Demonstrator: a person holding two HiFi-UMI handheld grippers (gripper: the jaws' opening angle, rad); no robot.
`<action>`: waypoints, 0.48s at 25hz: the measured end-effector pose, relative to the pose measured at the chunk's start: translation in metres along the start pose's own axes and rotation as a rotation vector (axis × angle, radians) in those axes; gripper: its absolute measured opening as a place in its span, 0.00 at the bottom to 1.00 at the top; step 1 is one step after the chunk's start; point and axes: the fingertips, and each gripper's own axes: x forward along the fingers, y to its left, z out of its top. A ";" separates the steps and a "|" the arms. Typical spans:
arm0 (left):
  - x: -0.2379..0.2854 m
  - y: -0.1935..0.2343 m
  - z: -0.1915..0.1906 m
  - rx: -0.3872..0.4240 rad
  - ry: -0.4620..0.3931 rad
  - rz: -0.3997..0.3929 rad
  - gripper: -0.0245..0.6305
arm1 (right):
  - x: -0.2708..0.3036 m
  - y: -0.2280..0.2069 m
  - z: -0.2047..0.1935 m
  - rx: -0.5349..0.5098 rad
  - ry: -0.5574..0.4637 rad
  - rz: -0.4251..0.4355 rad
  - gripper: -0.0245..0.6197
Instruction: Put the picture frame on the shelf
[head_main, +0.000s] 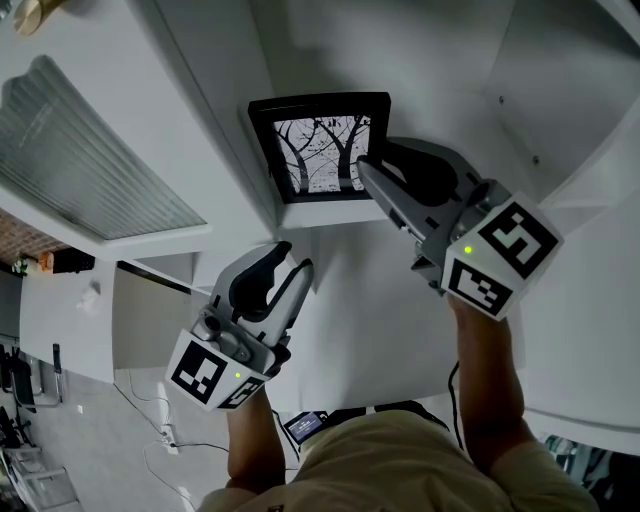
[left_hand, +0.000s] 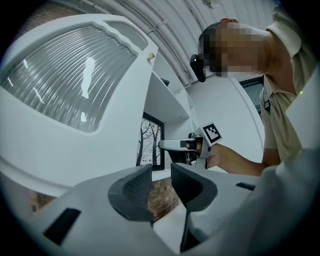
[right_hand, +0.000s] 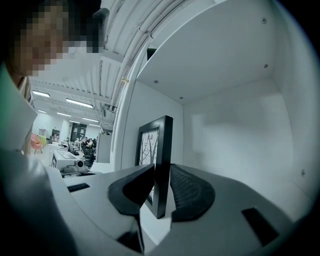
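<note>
A beige shirt (head_main: 400, 460); white left gripper (head_main: 296, 258) and right gripper (head_main: 375, 162) bear black-marked cubes (head_main: 500, 255).

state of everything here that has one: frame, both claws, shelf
picture frame, upright in the shelf compartment, gripped at one side edge
right claw, shut on the picture frame, one pad on each face
left claw, open, nothing between its jaws, apart from the frame
shelf, open-fronted, frame standing inside

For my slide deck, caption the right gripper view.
The right gripper clamps the black rectangular picture frame upright inside the white shelf.
</note>
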 end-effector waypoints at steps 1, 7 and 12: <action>0.000 0.000 0.000 0.000 -0.001 -0.001 0.22 | 0.000 0.000 0.000 -0.001 -0.001 0.000 0.15; 0.000 -0.002 0.001 -0.005 0.001 -0.003 0.22 | 0.000 0.002 0.002 -0.007 -0.003 0.004 0.17; -0.001 -0.003 0.000 -0.004 0.005 -0.002 0.22 | 0.000 0.002 0.001 -0.008 -0.008 0.000 0.19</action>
